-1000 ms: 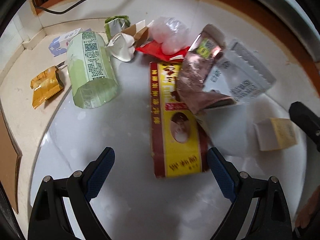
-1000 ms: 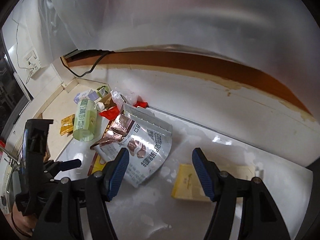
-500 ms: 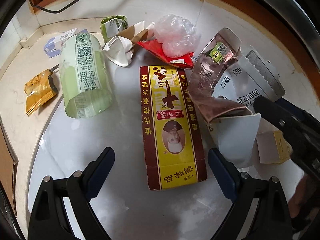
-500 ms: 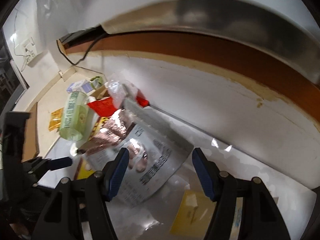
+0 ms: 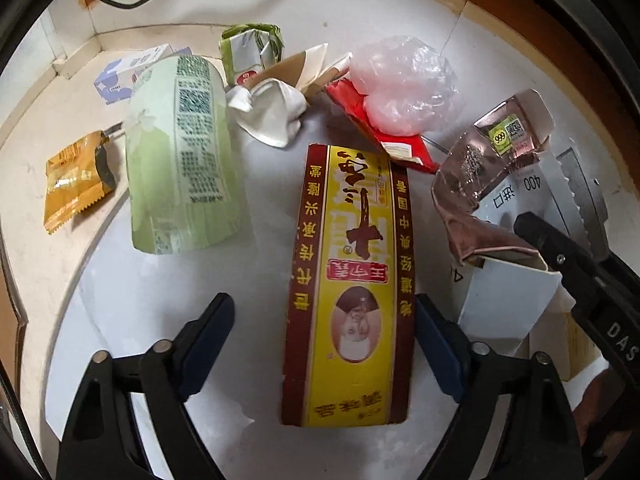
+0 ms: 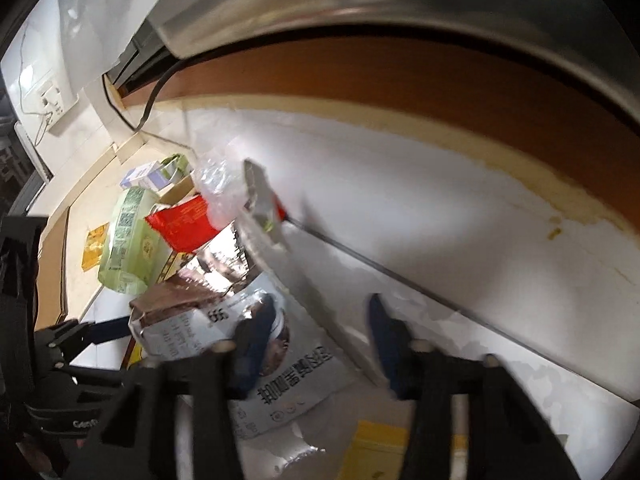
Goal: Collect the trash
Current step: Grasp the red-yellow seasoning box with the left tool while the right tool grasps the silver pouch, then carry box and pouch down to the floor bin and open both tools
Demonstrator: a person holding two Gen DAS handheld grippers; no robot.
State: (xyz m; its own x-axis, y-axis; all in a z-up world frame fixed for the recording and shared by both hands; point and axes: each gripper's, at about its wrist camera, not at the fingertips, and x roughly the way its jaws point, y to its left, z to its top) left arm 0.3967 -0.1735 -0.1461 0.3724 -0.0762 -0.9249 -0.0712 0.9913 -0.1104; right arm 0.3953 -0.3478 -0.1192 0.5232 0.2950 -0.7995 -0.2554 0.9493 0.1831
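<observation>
While the left gripper (image 5: pixel 324 346) jaws are closing around the yellow seasoning box (image 5: pixel 352 280), not yet grasping, the right gripper (image 6: pixel 322 344) jaws are closing over the silver pouch (image 6: pixel 280 364); the slick foil could be slipping free.

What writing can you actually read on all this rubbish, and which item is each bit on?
"999": yellow-green sticker on the pinkish foil pack.
"400" and "进口": white pouch.
"中国": right edge of the yellow and red box; its large characters appear upside down, not surely readable.
"DAS": black right gripper.
Green packet: print too small.
Right wrist view: pouch print blurred.
</observation>
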